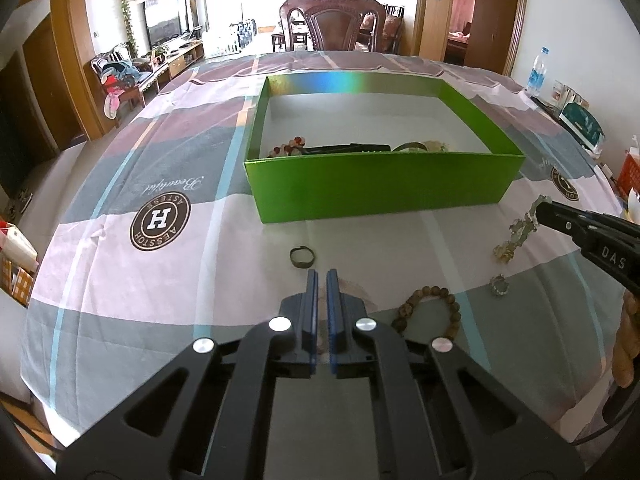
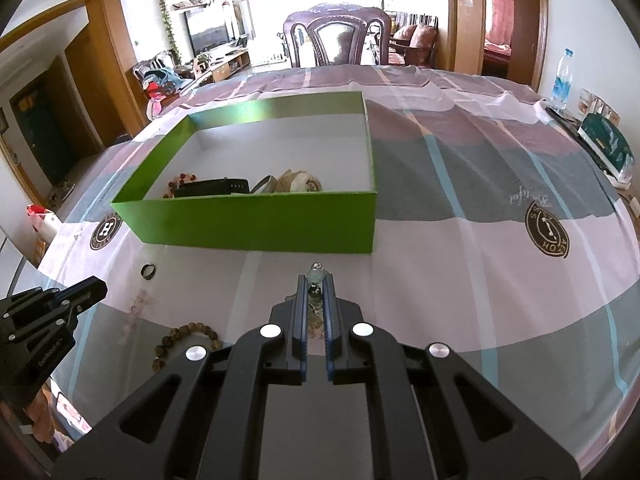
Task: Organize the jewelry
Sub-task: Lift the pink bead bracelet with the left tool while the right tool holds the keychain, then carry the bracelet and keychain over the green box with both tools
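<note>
My left gripper (image 1: 322,277) hangs shut over the tablecloth with nothing between its pads. Just beyond its tips lies a dark ring (image 1: 303,257), and a wooden bead bracelet (image 1: 426,305) lies to its right. My right gripper (image 2: 316,280) is shut on a pale green bead chain (image 2: 317,272). In the left wrist view that chain (image 1: 516,234) dangles from the right gripper (image 1: 540,209) down to the cloth. The green box (image 2: 260,220) stands behind both grippers. It holds a red bead bracelet (image 2: 182,179), a black watch strap (image 2: 216,187) and pale jewellery (image 2: 296,183).
A small silvery piece (image 1: 500,285) lies near the wooden bracelet, and a faint pink bead string (image 2: 138,304) lies by the left gripper (image 2: 94,286). A carved chair (image 1: 334,20) stands at the far table edge. A water bottle (image 1: 537,72) and a teal carton (image 1: 582,124) sit at the right.
</note>
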### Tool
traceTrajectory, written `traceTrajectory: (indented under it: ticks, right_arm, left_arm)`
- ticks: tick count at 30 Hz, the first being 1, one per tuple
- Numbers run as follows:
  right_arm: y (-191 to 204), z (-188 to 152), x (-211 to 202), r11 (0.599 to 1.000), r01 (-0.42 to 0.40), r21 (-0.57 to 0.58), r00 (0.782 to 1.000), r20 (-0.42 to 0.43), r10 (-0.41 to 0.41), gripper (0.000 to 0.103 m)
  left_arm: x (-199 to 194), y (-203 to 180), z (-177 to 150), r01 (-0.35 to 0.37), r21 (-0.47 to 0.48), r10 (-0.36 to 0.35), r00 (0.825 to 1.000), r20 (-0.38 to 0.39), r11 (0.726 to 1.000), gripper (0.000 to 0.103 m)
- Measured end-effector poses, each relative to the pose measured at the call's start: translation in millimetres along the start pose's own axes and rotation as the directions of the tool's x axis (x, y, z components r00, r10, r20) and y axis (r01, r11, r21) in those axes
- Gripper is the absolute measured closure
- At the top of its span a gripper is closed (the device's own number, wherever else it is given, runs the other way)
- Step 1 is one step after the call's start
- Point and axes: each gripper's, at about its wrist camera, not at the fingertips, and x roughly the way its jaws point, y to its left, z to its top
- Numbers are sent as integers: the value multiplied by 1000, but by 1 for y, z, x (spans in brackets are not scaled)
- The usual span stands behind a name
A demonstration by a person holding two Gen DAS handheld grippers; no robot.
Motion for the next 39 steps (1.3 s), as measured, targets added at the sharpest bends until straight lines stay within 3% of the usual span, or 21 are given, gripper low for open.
traceTrajectory:
  ticks: [6,11,13,17,21,23,25,30,33,39]
  right_arm:
    - [1,-1,1,1000,-5,-2,1000,-4,5,96]
    - [2,-3,2,1000,-5,1,1000,-8,5,96]
    - [1,-3,2,1000,-6,2,1000,-10,6,96]
    - [0,-4,4,1000,-5,6,1000,-16,5,96]
    - [0,-5,6,1000,-7,6,1000,-20,7,96]
    - [0,-5,6,1000,-9,5,1000,-21,9,96]
    - [0,-5,6,1000,-8,6,1000,-21,8,96]
    - [-1,-5,6,1000,-1,9,1000,-18,1,96]
    - [-1,-3,3,1000,3,21,1000,-8,-3,96]
    - [2,12,-20,1000,-3,5,998,68,2,96]
  left_arm:
    - [2,0,-1,3,-1,-3,1000,-8,1000,98]
    - [21,-2,-7,8,2,-7,998,-67,1000,98]
    - [31,-2,-11,10,0,-10,995,-102,1000,95]
    - [41,-6,-19,23,10,-22,990,-138,1000,80]
    - [48,-9,-23,21,24,-17,988,-153,1000,80]
    - [48,-10,-24,23,30,-18,989,-150,999,84]
    - [48,-11,-24,26,34,-21,989,-148,999,94]
    - [43,-7,-20,28,22,-25,991,-131,999,95]
    - [30,1,-11,67,4,-66,992,-104,998,95]
    - [0,11,18,42,7,-42,999,-2,999,95]
